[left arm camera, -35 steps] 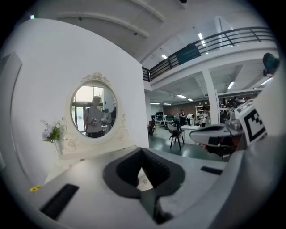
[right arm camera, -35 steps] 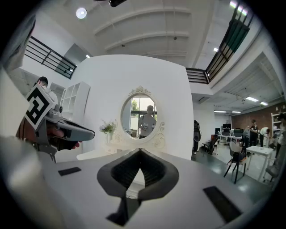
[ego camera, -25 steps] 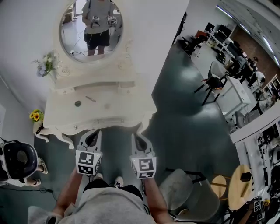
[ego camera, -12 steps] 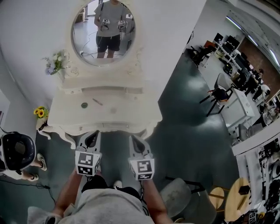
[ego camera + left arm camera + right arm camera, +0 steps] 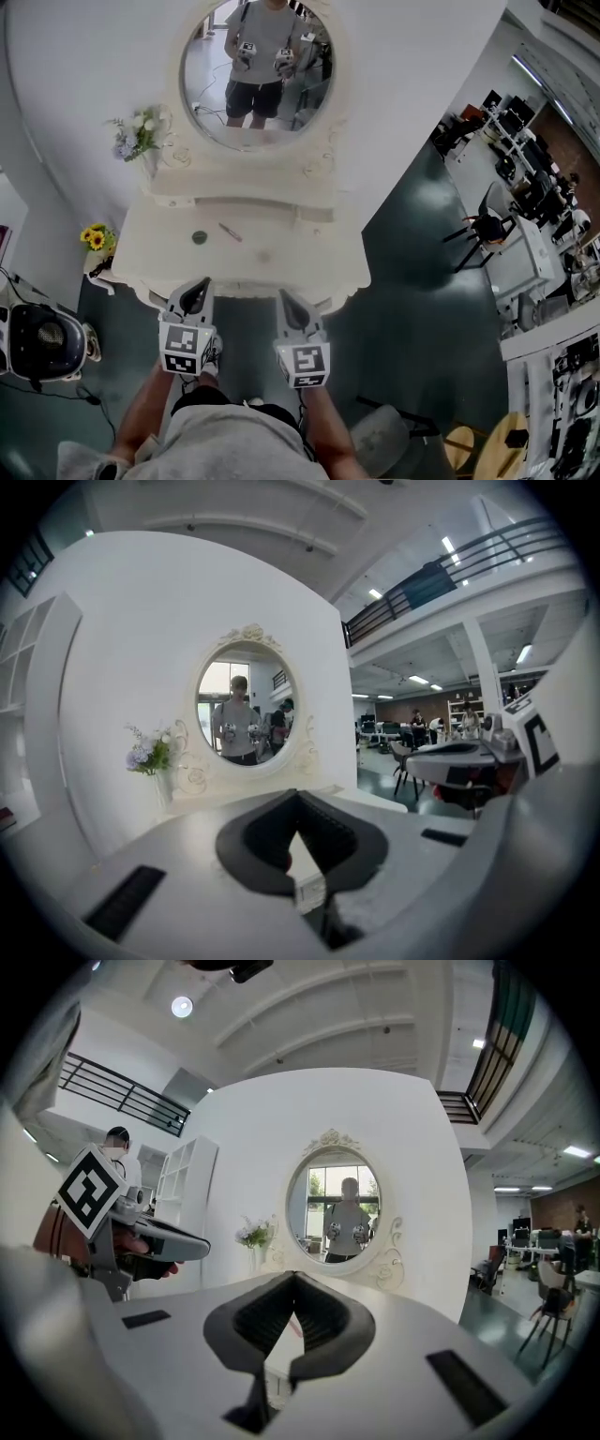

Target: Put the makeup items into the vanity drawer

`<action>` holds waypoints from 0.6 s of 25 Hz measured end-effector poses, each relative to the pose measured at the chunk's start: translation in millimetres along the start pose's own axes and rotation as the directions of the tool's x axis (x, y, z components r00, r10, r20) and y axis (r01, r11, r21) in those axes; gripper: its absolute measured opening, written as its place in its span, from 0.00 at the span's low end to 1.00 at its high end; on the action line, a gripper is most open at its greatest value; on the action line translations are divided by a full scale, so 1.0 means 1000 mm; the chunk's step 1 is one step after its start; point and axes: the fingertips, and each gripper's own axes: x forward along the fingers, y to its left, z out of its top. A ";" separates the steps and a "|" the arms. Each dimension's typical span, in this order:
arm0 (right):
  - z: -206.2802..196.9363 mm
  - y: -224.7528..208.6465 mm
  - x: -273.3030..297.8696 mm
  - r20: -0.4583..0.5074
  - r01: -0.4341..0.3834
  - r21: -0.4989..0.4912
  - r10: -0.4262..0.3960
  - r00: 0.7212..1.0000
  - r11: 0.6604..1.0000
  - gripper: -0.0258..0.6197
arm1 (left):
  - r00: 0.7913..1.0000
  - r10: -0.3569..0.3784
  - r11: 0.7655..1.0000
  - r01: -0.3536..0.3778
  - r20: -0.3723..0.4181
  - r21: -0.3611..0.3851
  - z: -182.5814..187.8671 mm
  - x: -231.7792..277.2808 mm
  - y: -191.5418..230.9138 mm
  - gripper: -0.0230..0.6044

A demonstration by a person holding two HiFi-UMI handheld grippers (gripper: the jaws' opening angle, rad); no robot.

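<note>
My left gripper (image 5: 198, 284) and right gripper (image 5: 286, 296) hang just short of the vanity's (image 5: 281, 248) front edge. Each has its jaws pressed together on nothing. The makeup lies on the vanity's top, left of its middle: a small dark round compact (image 5: 199, 237) and, just beside it toward the vanity's centre, a thin pencil (image 5: 230, 232). Both look light and hard. The compact is probably slick, so I'd pinch it across its rim. The pencil could roll, so I'd take it mid-shaft.
</note>
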 end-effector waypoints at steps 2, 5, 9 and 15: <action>0.003 0.000 0.027 -0.001 -0.008 0.003 0.008 1.000 1.000 0.06 | 1.000 0.006 1.000 -0.007 -0.005 -0.005 0.001 0.016 0.020 0.04; 0.003 0.002 0.066 -0.009 -0.019 0.004 0.019 1.000 1.000 0.06 | 1.000 0.013 1.000 -0.013 -0.016 -0.013 0.002 0.038 0.050 0.04; 0.006 0.010 0.116 -0.032 -0.044 0.012 0.044 0.999 0.999 0.06 | 0.999 0.024 0.999 -0.025 -0.034 -0.025 0.002 0.064 0.089 0.04; 0.001 0.030 0.184 -0.068 -0.102 0.014 0.103 0.992 0.995 0.06 | 0.996 0.051 0.997 -0.055 -0.076 -0.057 -0.010 0.094 0.145 0.04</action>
